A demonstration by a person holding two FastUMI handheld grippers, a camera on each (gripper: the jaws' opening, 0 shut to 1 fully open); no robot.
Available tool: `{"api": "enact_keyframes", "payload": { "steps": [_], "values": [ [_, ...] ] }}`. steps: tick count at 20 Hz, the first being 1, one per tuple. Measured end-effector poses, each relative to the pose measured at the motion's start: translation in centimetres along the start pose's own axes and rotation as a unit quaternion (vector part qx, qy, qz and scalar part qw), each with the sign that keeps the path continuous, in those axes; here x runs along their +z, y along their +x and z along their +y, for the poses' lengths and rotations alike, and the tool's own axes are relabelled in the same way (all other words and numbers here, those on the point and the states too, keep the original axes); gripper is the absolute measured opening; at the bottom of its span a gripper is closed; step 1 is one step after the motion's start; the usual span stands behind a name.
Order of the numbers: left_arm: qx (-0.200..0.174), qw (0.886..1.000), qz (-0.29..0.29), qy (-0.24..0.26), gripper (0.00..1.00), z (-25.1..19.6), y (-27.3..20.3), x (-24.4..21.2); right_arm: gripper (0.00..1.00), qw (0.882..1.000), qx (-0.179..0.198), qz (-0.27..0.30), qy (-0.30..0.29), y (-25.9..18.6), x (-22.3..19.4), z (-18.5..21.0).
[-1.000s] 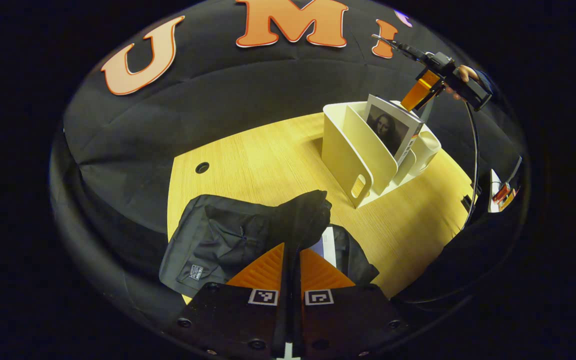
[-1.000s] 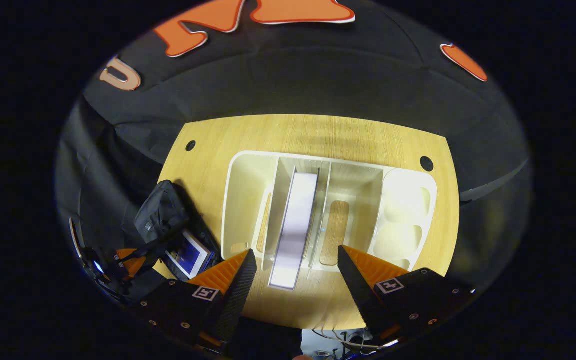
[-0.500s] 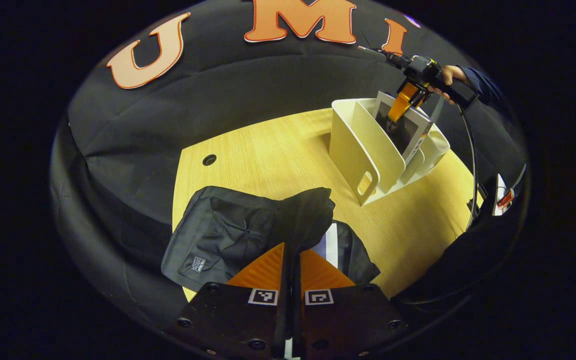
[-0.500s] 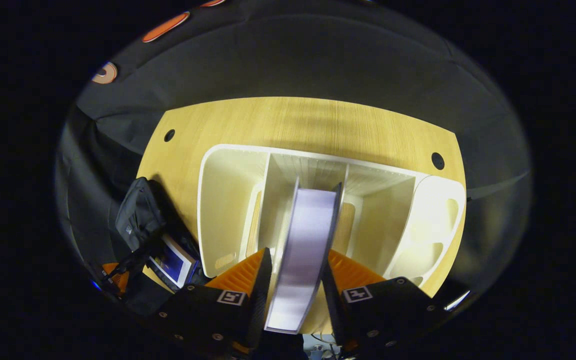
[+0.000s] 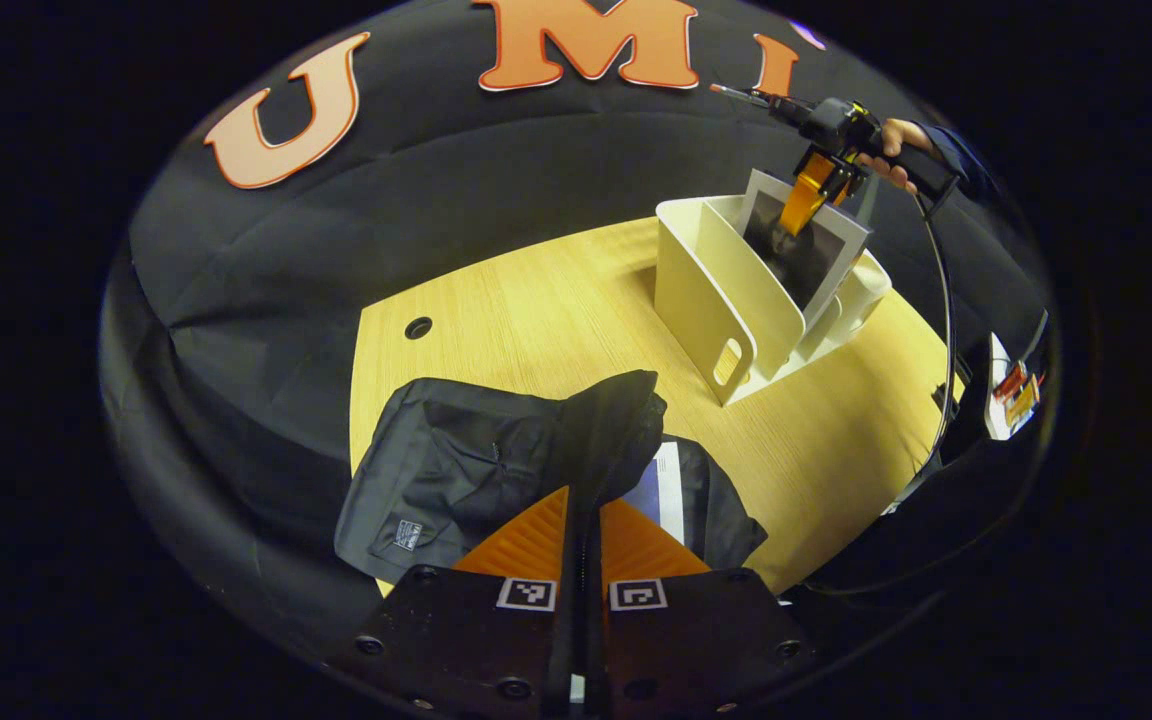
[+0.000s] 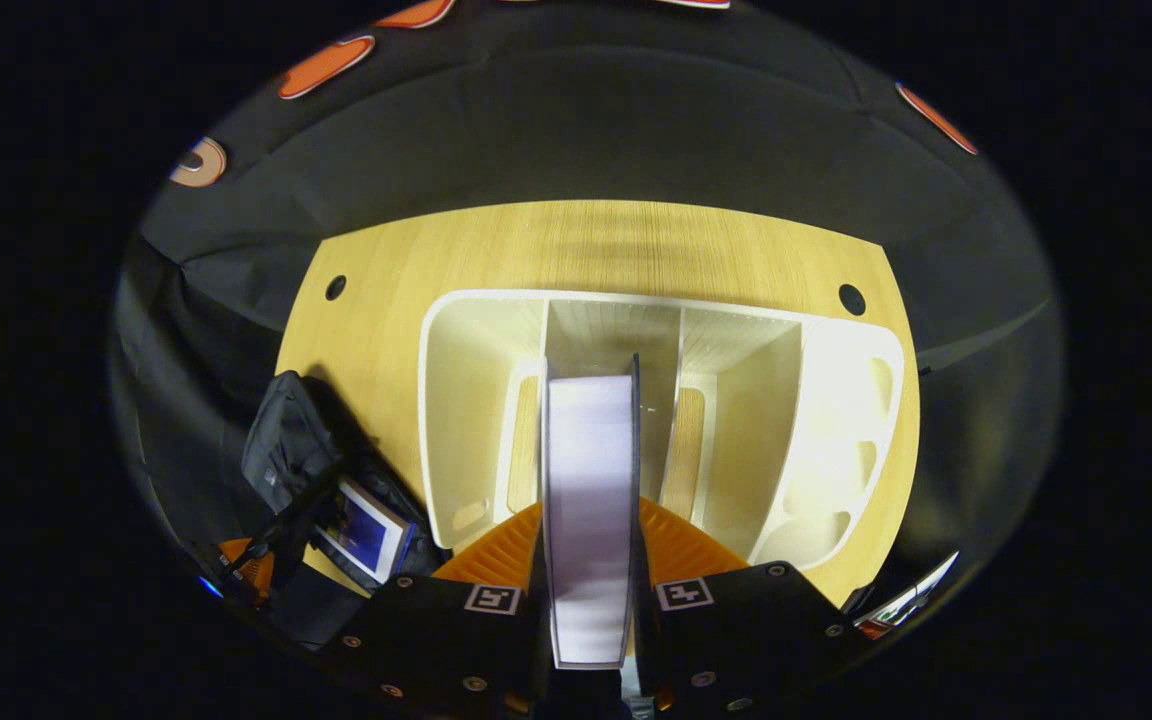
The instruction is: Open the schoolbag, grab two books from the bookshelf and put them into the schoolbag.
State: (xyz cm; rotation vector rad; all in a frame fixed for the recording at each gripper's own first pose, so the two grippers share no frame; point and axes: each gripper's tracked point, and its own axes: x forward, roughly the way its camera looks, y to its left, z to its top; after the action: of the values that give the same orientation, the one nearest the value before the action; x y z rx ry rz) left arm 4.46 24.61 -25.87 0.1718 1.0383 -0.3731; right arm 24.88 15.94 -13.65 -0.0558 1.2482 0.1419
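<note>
Recording booth, not a home: black cloth wall (image 5: 436,210) draped around a wooden desk (image 5: 556,310) (cable holes in top), cream desktop bookshelf (image 6: 836,400) on it.

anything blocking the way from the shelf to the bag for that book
Nothing visible does. The right gripper is shut on the book, still in the shelf. Bare table lies between it and the bag, whose flap the left gripper holds open.

Blk claw (image 5: 584,520) body w/ screws, square markers, dark blue sleeve (image 5: 961,165)
</note>
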Motion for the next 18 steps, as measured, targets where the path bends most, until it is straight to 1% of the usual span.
{"api": "enact_keyframes", "payload": {
  "steps": [1,6,9,14,16,18],
  "values": [
    [-0.004,1.000,-0.001,0.007,0.05,0.3,0.1,0.1,0.34,1.000,0.000,-0.006,0.006,-0.9,-0.4,0.1],
    [-0.032,0.999,-0.010,0.033,0.05,0.9,0.2,0.5,0.35,0.999,-0.017,-0.033,0.034,-4.9,-3.1,-0.8],
    [-0.046,0.998,-0.015,0.045,0.06,0.8,0.2,0.6,0.34,0.997,-0.011,-0.040,0.062,-6.7,-6.0,-1.1],
    [-0.067,0.996,-0.019,0.061,0.06,0.9,-0.1,0.7,0.34,0.992,0.024,-0.052,0.115,-9.3,-11.9,-0.1],
    [-0.073,0.995,-0.020,0.065,0.05,1.1,-0.3,0.8,0.33,0.988,0.049,-0.056,0.138,-10.0,-14.3,1.0],
    [-0.079,0.994,-0.024,0.069,0.05,1.2,-0.4,1.0,0.33,0.984,0.058,-0.062,0.159,-10.1,-16.5,1.5]
  ]
}}
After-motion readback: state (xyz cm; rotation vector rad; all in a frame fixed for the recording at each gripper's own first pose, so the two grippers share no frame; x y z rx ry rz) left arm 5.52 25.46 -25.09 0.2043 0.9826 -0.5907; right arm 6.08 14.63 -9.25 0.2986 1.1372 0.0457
